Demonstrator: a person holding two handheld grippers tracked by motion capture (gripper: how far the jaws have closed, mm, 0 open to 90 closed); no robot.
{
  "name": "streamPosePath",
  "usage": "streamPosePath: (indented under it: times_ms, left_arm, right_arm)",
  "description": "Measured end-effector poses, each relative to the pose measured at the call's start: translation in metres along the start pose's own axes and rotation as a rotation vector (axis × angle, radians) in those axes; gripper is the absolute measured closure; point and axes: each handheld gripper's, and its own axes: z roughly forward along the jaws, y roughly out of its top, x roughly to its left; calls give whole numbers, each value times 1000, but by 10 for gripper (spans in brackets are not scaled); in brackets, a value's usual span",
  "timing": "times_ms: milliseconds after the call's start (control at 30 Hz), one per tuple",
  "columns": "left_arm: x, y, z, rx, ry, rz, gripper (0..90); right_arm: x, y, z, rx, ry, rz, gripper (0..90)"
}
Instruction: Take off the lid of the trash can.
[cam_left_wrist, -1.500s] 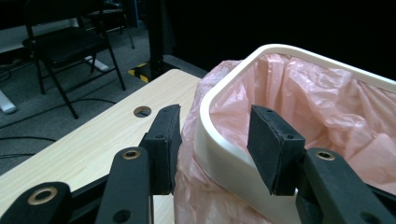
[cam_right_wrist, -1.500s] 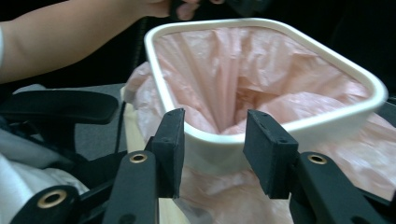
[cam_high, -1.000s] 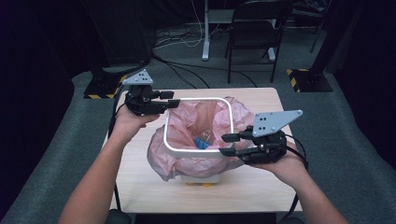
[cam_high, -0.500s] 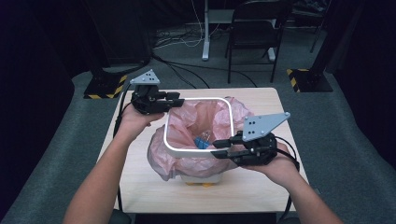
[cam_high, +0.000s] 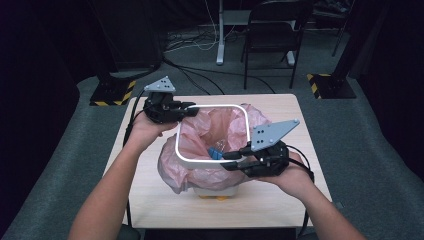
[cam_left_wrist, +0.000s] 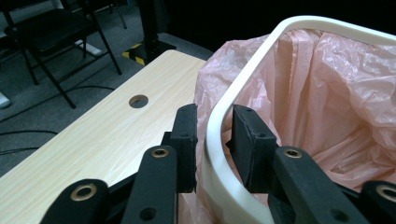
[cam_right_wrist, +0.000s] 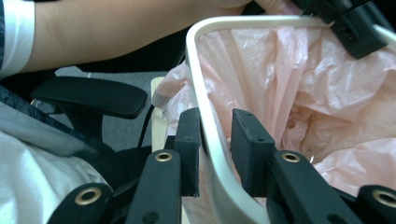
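Wooden table (cam_high: 150, 200); white rounded-square rim (cam_high: 212, 161), crinkled pink liner (cam_high: 200, 135).

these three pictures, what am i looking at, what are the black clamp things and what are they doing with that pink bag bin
A person sits at a light wooden table holding a hand-held two-jaw black gripper in each hand. The high view looks down from above the person; the other two pictures come from small cameras riding on each gripper, looking along its jaws.

On the table stands a small white bin lined with a crinkly pink plastic bag. A white rounded-square plastic ring sits on top over the bag. Something small and blue lies inside the bag.

The left gripper straddles the ring's far left corner; the right gripper straddles its near right side. Both sets of jaws have just been closing around the ring, one jaw outside, one inside. Small gaps remain beside the pads, so the ring does not look firmly clamped yet.
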Motion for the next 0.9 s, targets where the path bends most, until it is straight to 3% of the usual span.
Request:
streamPosePath:
  times_ms: [467,900]
  left_arm:
    - [-3,5,4,64,28,17,762]
    - [-3,6,3,59,25,24,769]
  right_arm:
    - [0,2,4,29,16,-13,755]
    - [-1,5,6,44,37,-26,788]
